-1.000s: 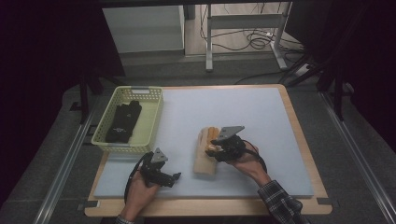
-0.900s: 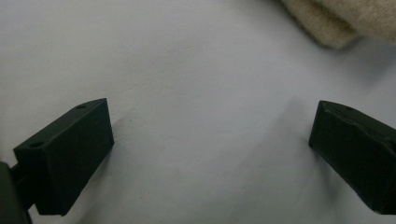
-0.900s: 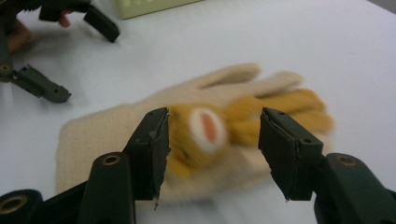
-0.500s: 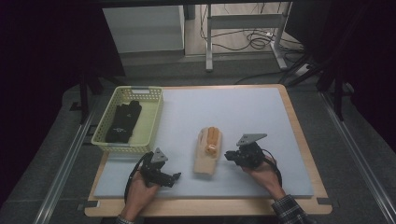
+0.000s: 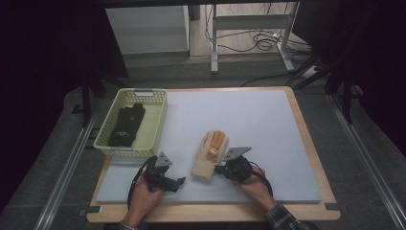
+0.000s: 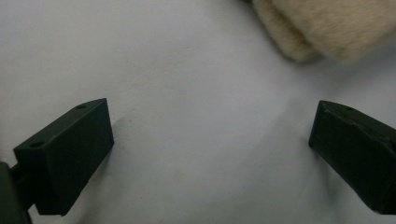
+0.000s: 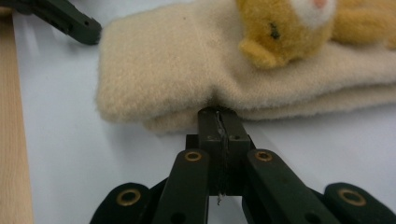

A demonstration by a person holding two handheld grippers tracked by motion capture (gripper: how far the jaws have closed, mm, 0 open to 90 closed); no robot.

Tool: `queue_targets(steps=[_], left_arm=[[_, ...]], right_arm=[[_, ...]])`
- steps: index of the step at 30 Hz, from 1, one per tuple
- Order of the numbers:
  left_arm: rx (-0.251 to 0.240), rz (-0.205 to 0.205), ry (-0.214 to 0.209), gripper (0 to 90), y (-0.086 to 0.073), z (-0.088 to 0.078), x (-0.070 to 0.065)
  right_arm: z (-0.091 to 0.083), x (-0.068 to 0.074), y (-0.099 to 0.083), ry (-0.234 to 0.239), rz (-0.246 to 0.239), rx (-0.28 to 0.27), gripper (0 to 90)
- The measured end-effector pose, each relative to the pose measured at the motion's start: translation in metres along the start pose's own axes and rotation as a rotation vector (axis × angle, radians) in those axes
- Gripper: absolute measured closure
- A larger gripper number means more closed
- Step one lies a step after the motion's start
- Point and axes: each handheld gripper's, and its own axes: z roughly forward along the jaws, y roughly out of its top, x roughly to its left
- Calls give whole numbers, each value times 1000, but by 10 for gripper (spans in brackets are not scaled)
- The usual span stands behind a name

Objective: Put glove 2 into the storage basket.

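Observation:
A beige fleece mitten [image 5: 205, 165] with an orange plush animal face [image 5: 216, 142] lies on the pale mat [image 5: 249, 115]. My right gripper [image 5: 218, 168] sits at the mitten's near right edge. Its jaws have just closed and are shut flat together. In the right gripper view the tips of my right gripper [image 7: 218, 114] nose into the fold of the mitten [image 7: 177, 60], with no cloth seen between them. My left gripper [image 5: 179, 182] rests on the mat left of the mitten, open [image 6: 210, 154] and empty. The mitten's cuff [image 6: 327, 23] shows at the upper right of the left gripper view.
A yellow-green basket [image 5: 155, 125] at the mat's left holds a black glove [image 5: 127, 125]. The wooden table rim [image 5: 311, 143] frames the mat. A jaw of my left gripper [image 7: 60, 16] appears at the top left of the right gripper view.
My right gripper left the top of the mitten, swung out to the right, then came back down to its near edge, jaws now together. The left hand stayed put.

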Motion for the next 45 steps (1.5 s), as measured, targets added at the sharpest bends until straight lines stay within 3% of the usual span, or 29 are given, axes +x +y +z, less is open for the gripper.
queue_targets(steps=[13, 19, 23, 26, 31, 40, 45], left_arm=[[0, -1, 0, 1, 0, 0, 0], [1, -1, -1, 1, 0, 0, 0], [1, -1, -1, 2, 0, 0, 0], [0, 0, -1, 1, 0, 0, 0], [0, -1, -1, 2, 0, 0, 0], [0, -1, -1, 1, 0, 0, 0], [0, -1, -1, 1, 0, 0, 0]], right_arm=[[25, 6, 19, -6, 2, -22, 865], [29, 5, 20, -6, 7, -33, 851], [23, 6, 20, -14, -11, -22, 758], [13, 1, 18, -20, 12, -47, 697], [0, -7, 12, -57, 35, -59, 583], [-24, -15, -2, -145, 17, -44, 347], [-38, -24, -15, -174, 53, -38, 250]])
